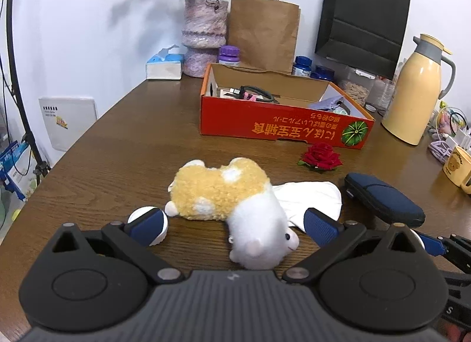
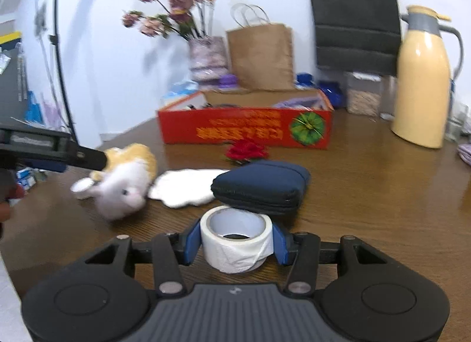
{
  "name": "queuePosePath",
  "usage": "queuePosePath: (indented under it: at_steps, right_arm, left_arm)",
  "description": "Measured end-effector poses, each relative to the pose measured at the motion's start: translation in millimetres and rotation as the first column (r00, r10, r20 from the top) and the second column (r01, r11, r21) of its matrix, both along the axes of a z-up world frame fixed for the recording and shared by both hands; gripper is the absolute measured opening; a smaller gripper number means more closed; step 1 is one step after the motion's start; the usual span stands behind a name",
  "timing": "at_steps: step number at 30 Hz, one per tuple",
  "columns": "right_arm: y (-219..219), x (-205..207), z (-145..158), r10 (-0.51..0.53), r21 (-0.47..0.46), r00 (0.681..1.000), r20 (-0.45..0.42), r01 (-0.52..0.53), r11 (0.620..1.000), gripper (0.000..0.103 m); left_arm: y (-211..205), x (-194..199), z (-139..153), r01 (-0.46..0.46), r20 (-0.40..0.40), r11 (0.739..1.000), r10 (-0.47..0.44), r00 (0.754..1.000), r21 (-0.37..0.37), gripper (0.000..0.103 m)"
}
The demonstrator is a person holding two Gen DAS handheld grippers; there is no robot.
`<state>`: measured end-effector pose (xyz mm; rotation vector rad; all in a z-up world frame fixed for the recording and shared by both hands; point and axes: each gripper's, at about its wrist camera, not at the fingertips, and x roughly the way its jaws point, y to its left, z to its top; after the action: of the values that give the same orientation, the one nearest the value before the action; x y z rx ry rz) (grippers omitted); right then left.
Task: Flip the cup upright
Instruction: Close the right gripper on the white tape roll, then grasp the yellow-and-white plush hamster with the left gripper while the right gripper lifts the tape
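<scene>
Left wrist view: the left gripper [image 1: 232,224] stands wide open over the wooden table [image 1: 123,147], with a plush toy [image 1: 229,200] lying between its fingers, untouched. A small white round object [image 1: 147,221] sits behind the left finger. Right wrist view: the right gripper [image 2: 235,243] clamps the white cup [image 2: 235,241] by both sides, mouth facing up, just before a navy pouch [image 2: 260,188].

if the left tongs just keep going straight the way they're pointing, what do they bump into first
Most likely the plush toy: it lies between the open left tongs, head nearest the camera. Beyond it sits the red box. Depth is hard to judge.
</scene>
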<state>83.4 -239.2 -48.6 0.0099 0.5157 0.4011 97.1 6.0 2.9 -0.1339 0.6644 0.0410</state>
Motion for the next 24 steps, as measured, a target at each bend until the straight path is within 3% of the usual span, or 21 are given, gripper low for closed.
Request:
queuePosePath:
  at_steps: [13, 24]
  right_arm:
    - [28, -6, 19, 0.094, 0.052, 0.994, 0.06, -0.097, 0.994, 0.048]
    - [11, -16, 41, 0.047, 0.051, 0.989, 0.143, -0.054, 0.997, 0.048]
  left_arm:
    - [2, 8, -11, -0.001, -0.027, 1.0, 0.0, 1.0, -0.013, 0.103]
    - [-15, 23, -21, 0.016, -0.043, 1.0, -0.016, 0.999, -0.017, 0.102]
